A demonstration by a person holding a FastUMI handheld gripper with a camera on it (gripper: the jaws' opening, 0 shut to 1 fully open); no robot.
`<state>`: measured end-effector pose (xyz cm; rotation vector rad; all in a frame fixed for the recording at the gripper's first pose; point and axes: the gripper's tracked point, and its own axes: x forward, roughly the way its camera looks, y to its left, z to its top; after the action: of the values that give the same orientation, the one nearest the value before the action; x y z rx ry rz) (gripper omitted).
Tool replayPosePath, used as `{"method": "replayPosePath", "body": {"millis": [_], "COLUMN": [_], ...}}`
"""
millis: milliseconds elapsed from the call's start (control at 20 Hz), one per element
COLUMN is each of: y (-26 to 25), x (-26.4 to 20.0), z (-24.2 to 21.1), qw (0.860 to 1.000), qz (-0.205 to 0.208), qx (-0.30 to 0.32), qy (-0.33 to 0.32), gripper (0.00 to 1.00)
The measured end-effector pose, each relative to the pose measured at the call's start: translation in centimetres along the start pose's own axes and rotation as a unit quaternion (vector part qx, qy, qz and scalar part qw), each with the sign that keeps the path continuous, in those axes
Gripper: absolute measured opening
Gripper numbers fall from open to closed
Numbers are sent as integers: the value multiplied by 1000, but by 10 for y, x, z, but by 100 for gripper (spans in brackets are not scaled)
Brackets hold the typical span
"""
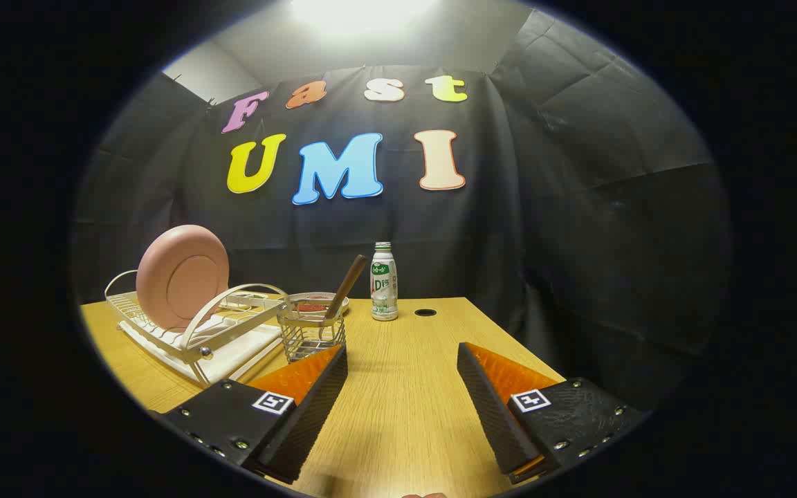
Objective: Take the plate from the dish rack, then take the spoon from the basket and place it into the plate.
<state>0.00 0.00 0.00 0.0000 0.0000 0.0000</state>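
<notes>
Claw (pixel 402 353) agape, empty; labelled bottle (pixel 384 281), writing illegible.

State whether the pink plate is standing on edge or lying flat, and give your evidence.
Standing on edge: the pink plate sits upright in the dish rack, its round base showing. The open tongs hold nothing.

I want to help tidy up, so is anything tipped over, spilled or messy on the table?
Nothing looks wrong. The pink plate stands upright in the dish rack, the spoon leans in the wire basket, and the bottle stands upright behind them. The gripper is open over bare table, holding nothing.
</notes>
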Motion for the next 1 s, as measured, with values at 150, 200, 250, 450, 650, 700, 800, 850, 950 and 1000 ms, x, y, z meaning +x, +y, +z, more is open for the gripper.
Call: {"method": "replayPosePath", "body": {"millis": [150, 200, 250, 450, 650, 700, 800, 850, 950, 1000], "y": [-6, -10, -16, -50, -86, -91, -93, -90, -77, -67], "x": [37, 47, 56, 72, 43, 30, 1, -12, -37, -48], "z": [1, 4, 10, 37, 64, 71, 90, 99, 115, 124], "qw": [1000, 1000, 1000, 996, 992, 991, 990, 990, 991, 992], "qz": [-6, -14, -23, -75, -113, -119, -124, -123, -114, -106], "qx": [9, 12, 15, -33, -41, -44, -48, -49, -45, -41], "qy": [6, 1, -9, -40, -35, -32, -38, -41, -46, -49], "gripper": [99, 99, 99, 99, 99, 99, 99, 99, 99, 99]}}
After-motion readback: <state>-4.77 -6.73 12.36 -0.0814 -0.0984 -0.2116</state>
